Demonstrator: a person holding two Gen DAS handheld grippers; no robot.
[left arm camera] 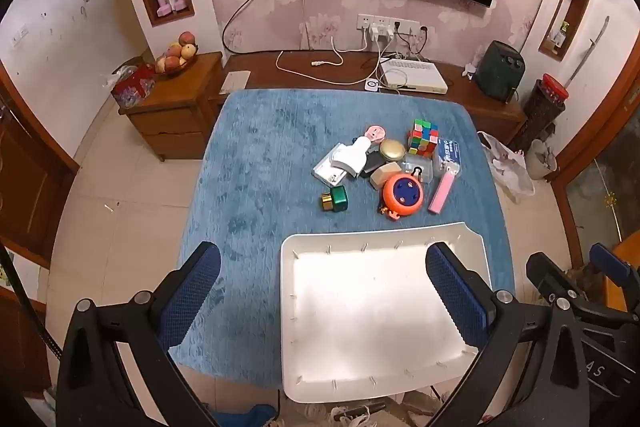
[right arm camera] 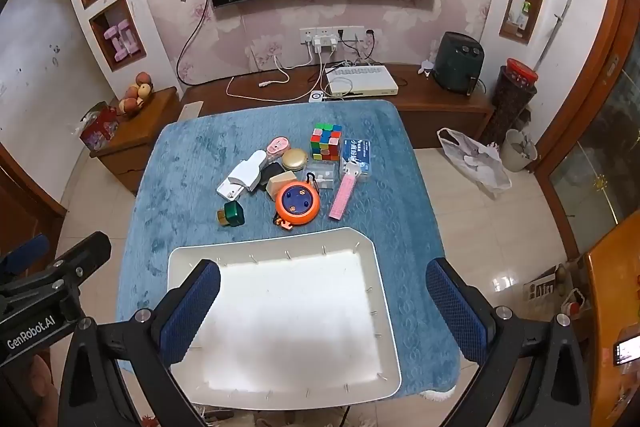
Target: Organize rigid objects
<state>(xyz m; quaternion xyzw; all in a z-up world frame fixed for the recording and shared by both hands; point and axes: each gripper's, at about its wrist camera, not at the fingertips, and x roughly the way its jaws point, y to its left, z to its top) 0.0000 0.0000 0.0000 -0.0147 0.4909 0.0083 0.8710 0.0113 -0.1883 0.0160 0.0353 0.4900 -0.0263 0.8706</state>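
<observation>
A pile of small rigid objects lies on the blue-covered table [left arm camera: 260, 155]: an orange round reel [left arm camera: 401, 195] [right arm camera: 298, 204], a green jar with gold cap [left arm camera: 335, 199] [right arm camera: 231, 214], a Rubik's cube [left arm camera: 423, 137] [right arm camera: 327, 141], a pink bar [left arm camera: 443, 191] [right arm camera: 343, 195], a white device [left arm camera: 352, 157] [right arm camera: 249, 171], and a gold compact [left arm camera: 392, 149] [right arm camera: 295, 159]. An empty white tray [left arm camera: 308, 383] [right arm camera: 384, 383] sits at the near edge. My left gripper [left arm camera: 322, 301] and right gripper [right arm camera: 322, 307] hover open and empty above the tray's near side.
A low wooden TV bench [left arm camera: 304, 77] with cables and a white box runs behind the table. A wooden side cabinet [left arm camera: 176, 107] with a fruit bowl stands at the left. A plastic bag [right arm camera: 474, 159] and a bin are on the floor at the right.
</observation>
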